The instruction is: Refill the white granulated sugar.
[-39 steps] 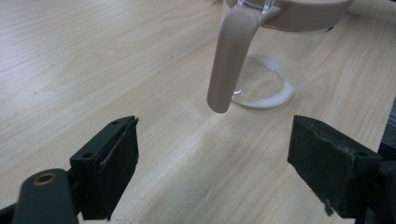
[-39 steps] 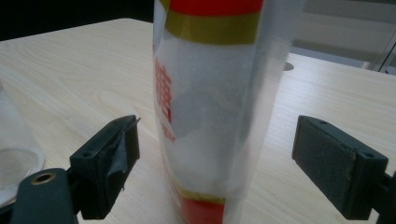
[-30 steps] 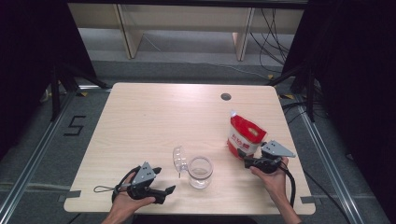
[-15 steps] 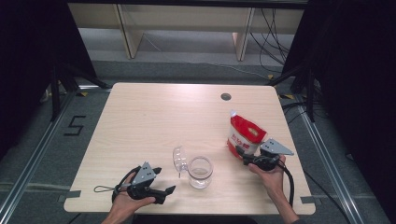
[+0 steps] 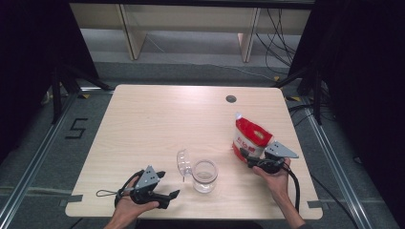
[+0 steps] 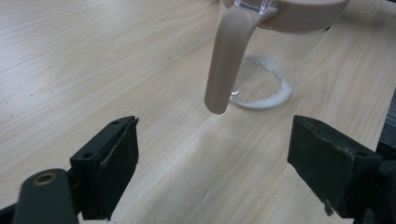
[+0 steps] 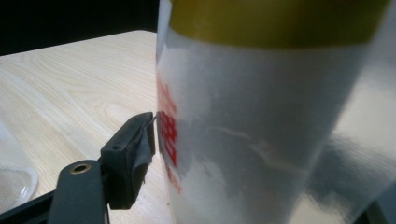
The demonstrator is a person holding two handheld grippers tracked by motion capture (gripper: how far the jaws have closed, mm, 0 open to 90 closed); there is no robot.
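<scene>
My right jaws stand at the lower side of the red-and-white pouch (image 5: pixel 250 138). In the right gripper view one jaw touches the pouch's printed face (image 7: pixel 261 140) and the other is hidden behind the bag, so I cannot tell whether they are clenched on it or merely set around it. The pouch stands upright on the worktop (image 5: pixel 162 124), toward its right edge, with its white spout corner pointing up and away from me. My right gripper (image 5: pixel 250 158) lies low in my right hand (image 5: pixel 275 175), close to the near right corner.

To the left of the pouch, well apart from it, stands the clear glass jar (image 5: pixel 204 175) near the front edge, with its hinged lid (image 5: pixel 183 163) flipped open on its left side. A thin ring of white powder lies in the jar's bottom (image 6: pixel 261 88), seen in the left gripper view past a beige handle (image 6: pixel 228 60) that hangs down from the rim.

My left gripper (image 5: pixel 168 190) sits further left, near the front edge, its jaws released and spread wide, aimed toward the jar but clear of it.
</scene>
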